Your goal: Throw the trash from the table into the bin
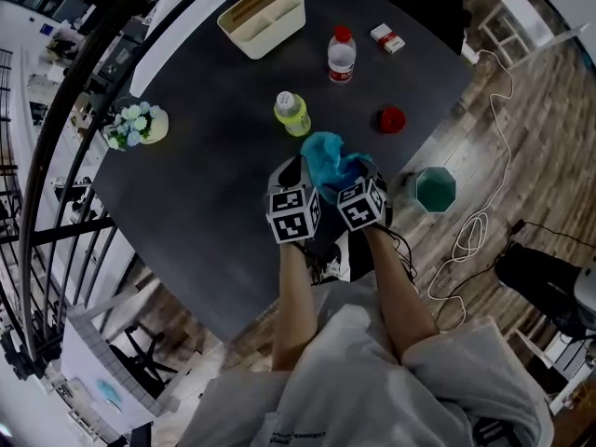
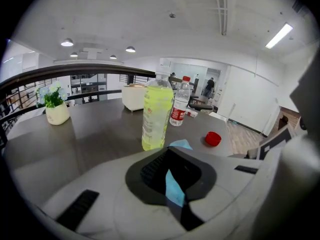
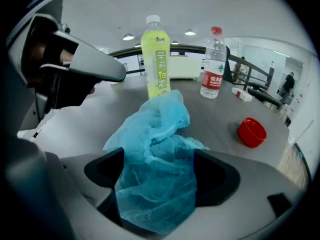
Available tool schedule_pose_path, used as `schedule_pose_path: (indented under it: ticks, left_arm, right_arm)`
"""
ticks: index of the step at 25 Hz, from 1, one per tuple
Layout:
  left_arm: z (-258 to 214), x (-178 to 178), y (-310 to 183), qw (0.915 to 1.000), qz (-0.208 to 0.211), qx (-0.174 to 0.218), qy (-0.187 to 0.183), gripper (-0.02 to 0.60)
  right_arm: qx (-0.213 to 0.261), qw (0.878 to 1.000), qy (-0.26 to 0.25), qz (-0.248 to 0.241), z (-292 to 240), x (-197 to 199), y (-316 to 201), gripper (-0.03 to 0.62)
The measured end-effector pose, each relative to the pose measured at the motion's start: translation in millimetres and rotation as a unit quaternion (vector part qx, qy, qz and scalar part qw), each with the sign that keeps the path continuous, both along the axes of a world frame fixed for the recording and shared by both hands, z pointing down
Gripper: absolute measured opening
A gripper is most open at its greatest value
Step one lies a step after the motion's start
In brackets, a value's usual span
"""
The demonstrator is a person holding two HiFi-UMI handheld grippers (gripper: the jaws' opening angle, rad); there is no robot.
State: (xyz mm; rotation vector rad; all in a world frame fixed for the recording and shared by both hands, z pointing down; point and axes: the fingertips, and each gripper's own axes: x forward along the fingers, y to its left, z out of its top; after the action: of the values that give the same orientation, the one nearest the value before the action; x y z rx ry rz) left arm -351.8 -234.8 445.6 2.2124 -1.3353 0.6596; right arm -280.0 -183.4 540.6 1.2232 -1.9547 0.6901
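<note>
Just on the near side of the yellow-green bottle (image 1: 291, 114), over the dark bench (image 1: 205, 184): a crumpled blue hair net (image 1: 328, 161), bunched between two tongs held side by side. With the left tongs (image 2: 172, 176) clenched on a thin strip of that net; with the right tongs (image 3: 157, 174) released and spread wide, the bulk of the net draped loose in the gap and rising in front of the bottle. Whether resting on the bench or lifted clear, impossible to tell. Right of the bottle, lying flat on the bench, a red lid (image 1: 392, 119). Beyond the bottle and slightly right, upright, a clear water bottle (image 1: 342, 54) with a red top; further right of that, a small red-and-white pack (image 1: 388, 38). Beyond the bottle to the left, a cream caddy (image 1: 262, 19) near the far edge. Left of the bottle, well apart, a pot of pale flowers (image 1: 138, 125) by the curved black railing (image 2: 75, 69). Right of the bottle and nearer, off the bench on the wood floor (image 1: 521, 138), a green bin (image 1: 435, 189), just past the right tongs, with only those tongs and the bench edge between net and bin.
</note>
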Motion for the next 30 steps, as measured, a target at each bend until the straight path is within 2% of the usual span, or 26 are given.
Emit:
schedule_pose_path:
  ticks: [2,4,5,7,8,10,13,19,25,30]
  left_arm:
    - [1,-2,-3,1.0,-0.007,-0.001,0.002,0.029]
    - [0,-4,-4,0.9999,-0.01,0.0,0.006,0.029]
    - [-2,-4,-3,0.9999,-0.011,0.0,0.008,0.029]
    - [-4,-3,-2,0.9999,-0.01,0.001,0.012,0.029]
    - [-6,-1,0,0.9999,-0.006,0.001,0.013,0.029]
    - [-9,1,3,0.9999,0.002,0.002,0.011,0.029]
    - [-18,7,12,0.9998,0.016,0.007,0.012,0.029]
    - [-44,29,44,0.9977,0.06,0.025,0.019,0.029]
    - [-61,83,91,0.9891,0.139,0.04,0.027,0.029]
    - [-62,142,126,0.9773,0.207,0.042,0.024,0.029]
  right_arm:
    - [-0.002,1.0,0.005,-0.013,3,-6,0,0.451]
    - [0.002,1.0,0.001,-0.01,2,-10,2,0.394]
    - [0.006,1.0,0.002,-0.007,0,-10,3,0.341]
    - [0.011,1.0,0.005,0.004,-1,-7,6,0.159]
    - [0.012,1.0,0.004,0.013,-1,-5,8,0.092]
    - [0.009,0.999,-0.006,0.038,0,-1,10,0.038]
    - [0.012,0.996,-0.025,0.087,-11,8,17,0.028]
    - [0.06,0.986,-0.021,0.154,-50,44,54,0.028]
    - [0.112,0.963,-0.013,0.247,-91,106,106,0.028]
    - [0.124,0.94,-0.003,0.319,-96,164,152,0.028]
